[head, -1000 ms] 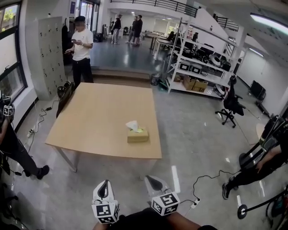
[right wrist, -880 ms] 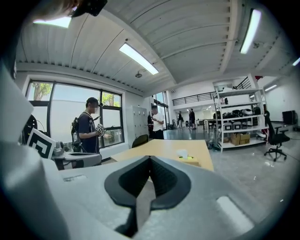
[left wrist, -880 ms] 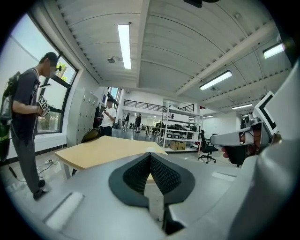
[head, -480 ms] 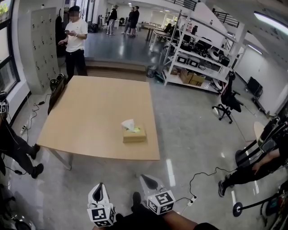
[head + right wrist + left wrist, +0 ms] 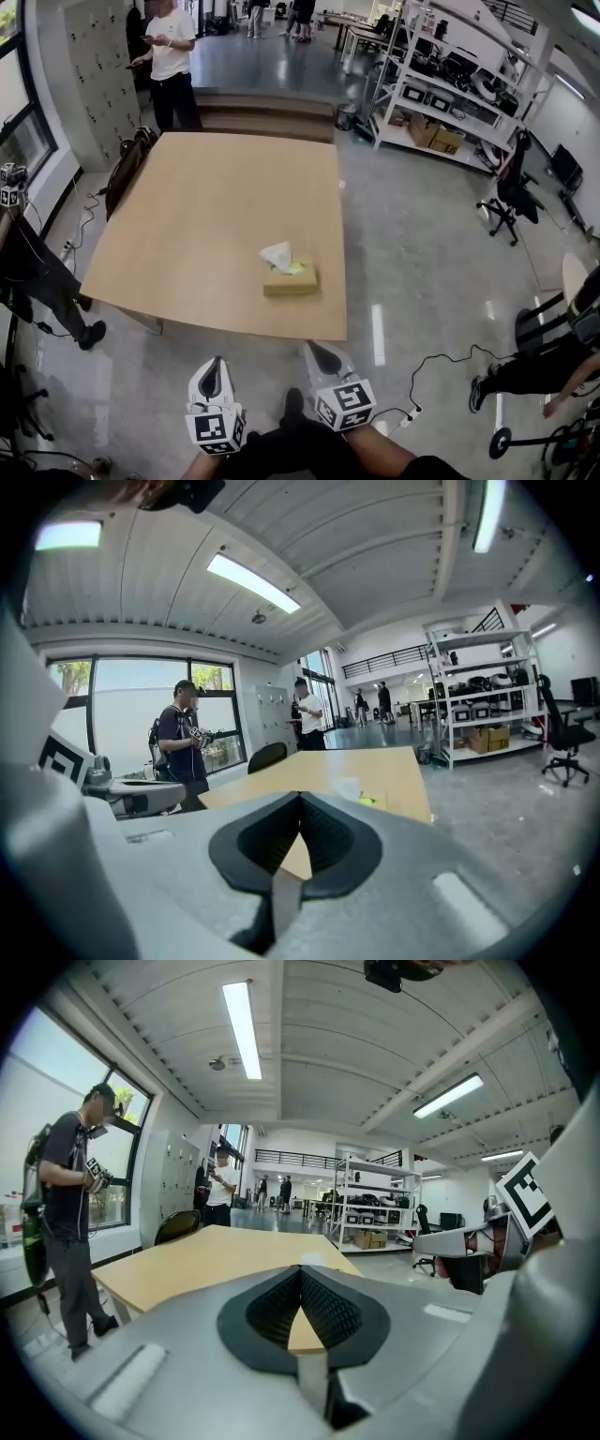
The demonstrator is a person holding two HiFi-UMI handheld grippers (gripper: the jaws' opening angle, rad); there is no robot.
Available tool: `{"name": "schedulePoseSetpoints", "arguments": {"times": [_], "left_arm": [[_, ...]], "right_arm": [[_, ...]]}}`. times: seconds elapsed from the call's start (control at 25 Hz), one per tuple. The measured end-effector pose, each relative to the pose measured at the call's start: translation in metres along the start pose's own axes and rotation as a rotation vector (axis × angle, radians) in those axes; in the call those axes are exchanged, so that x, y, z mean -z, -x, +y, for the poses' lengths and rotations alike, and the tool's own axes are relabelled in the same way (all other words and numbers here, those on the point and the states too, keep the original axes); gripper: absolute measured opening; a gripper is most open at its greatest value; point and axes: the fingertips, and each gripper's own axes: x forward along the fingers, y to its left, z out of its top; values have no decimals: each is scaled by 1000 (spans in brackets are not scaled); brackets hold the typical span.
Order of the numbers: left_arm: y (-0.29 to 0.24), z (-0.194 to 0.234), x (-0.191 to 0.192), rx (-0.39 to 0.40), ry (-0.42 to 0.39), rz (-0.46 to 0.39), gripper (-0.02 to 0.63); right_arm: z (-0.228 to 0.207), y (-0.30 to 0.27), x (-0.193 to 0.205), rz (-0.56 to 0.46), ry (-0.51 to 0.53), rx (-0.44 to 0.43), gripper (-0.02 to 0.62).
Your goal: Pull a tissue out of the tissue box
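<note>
One tissue box point(image 5: 290, 279), one table point(image 5: 206, 216) and two hand-held grippers point(image 5: 217, 362) point(image 5: 315, 348)

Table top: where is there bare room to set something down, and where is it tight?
The light wooden table is bare from the tan cardboard tissue box leftward to its left edge, and all the way back to the far edge, up to the black chair at the far left corner. Only the strip between the box and the near and right edges is narrow.

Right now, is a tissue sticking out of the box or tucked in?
Sticking out: a white tissue stands up from the top opening of the tissue box on the table.
</note>
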Motion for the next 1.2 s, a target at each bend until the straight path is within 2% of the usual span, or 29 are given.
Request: {"name": "schedulePoseSetpoints", "arguments": {"times": [0.2,0.56,0.72,0.92,1.2], "left_arm": [[-28,-3,-9,-41,-22,9,17],[-77,-21,-30,-102,-51,-5,18],[-93,-15,-37,-119,-54,-4,18],[-119,3,-38,-89,-38,15,36],[-178,13,-43,0,-45,57,36]], "right_arm": [[-26,-27,-8,-9,-15,-33,-8],[-59,-59,-29,-3,19,-117,-6],[-59,-77,-35,17,35,-148,30],[-55,-114,-34,76,46,-135,80],[-65,-159,-22,191,31,-75,125]]}}
